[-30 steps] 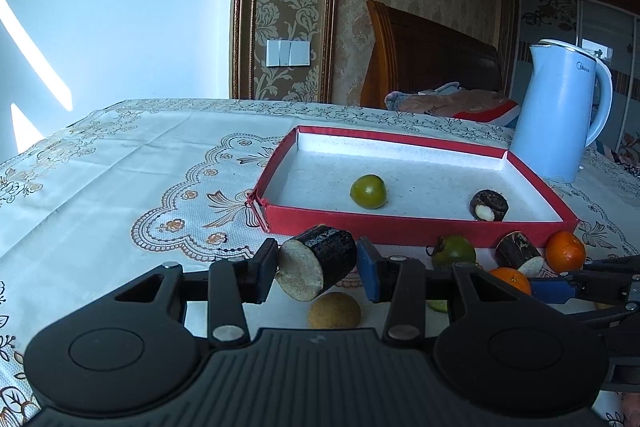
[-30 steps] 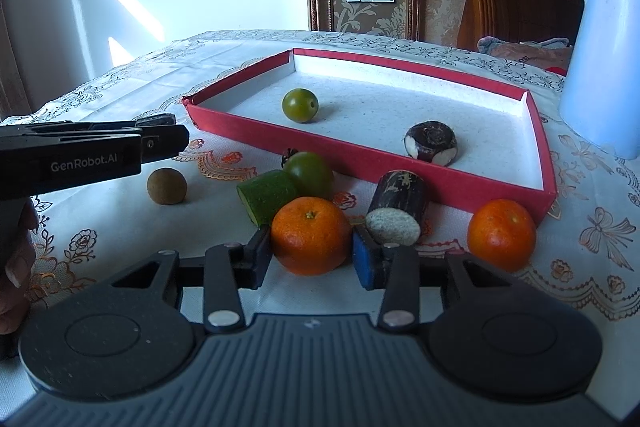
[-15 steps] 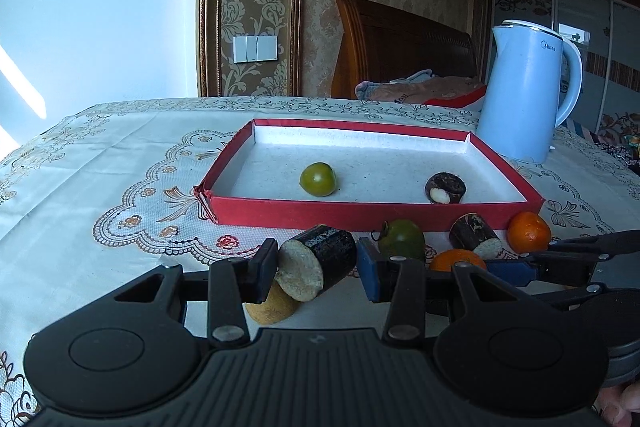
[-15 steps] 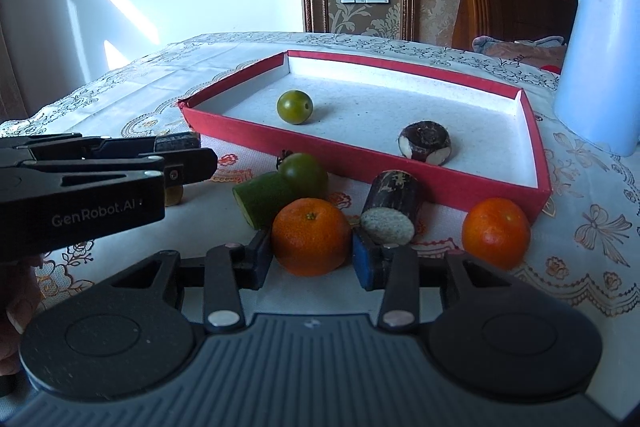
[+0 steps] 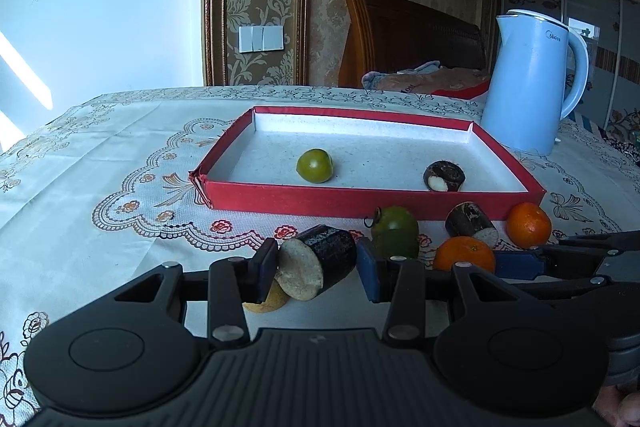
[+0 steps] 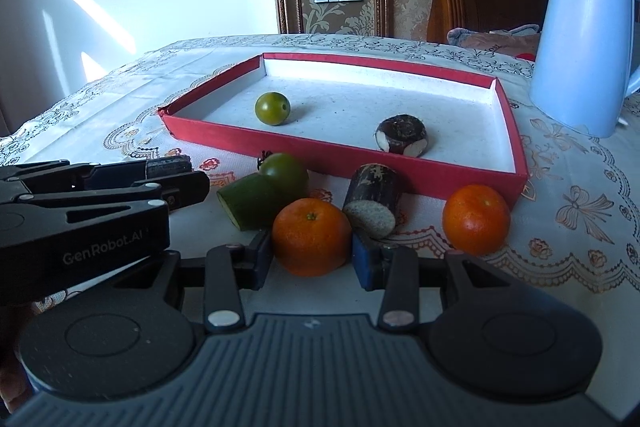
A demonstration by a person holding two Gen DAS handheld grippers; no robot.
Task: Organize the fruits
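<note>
My left gripper (image 5: 316,265) is shut on a dark-skinned sugarcane piece (image 5: 318,263), held above the tablecloth in front of the red tray (image 5: 360,201). My right gripper (image 6: 310,253) is shut on an orange (image 6: 311,241) just in front of the tray (image 6: 360,163). In the tray lie a green fruit (image 5: 315,165) and a dark fruit piece (image 5: 444,176). On the cloth before the tray lie a green tomato (image 6: 284,171), a green cut piece (image 6: 248,201), another sugarcane piece (image 6: 374,201) and a second orange (image 6: 476,219). A brown round fruit (image 5: 266,301) lies under my left gripper.
A pale blue kettle (image 5: 534,83) stands at the tray's back right. The left gripper's body (image 6: 84,203) shows at the left of the right wrist view. A lace tablecloth (image 5: 100,167) covers the table; a wooden headboard (image 5: 408,35) is behind.
My left gripper has carried the sugarcane piece to the right and nearer the tray. My right gripper has closed in on the orange and barely moved.
</note>
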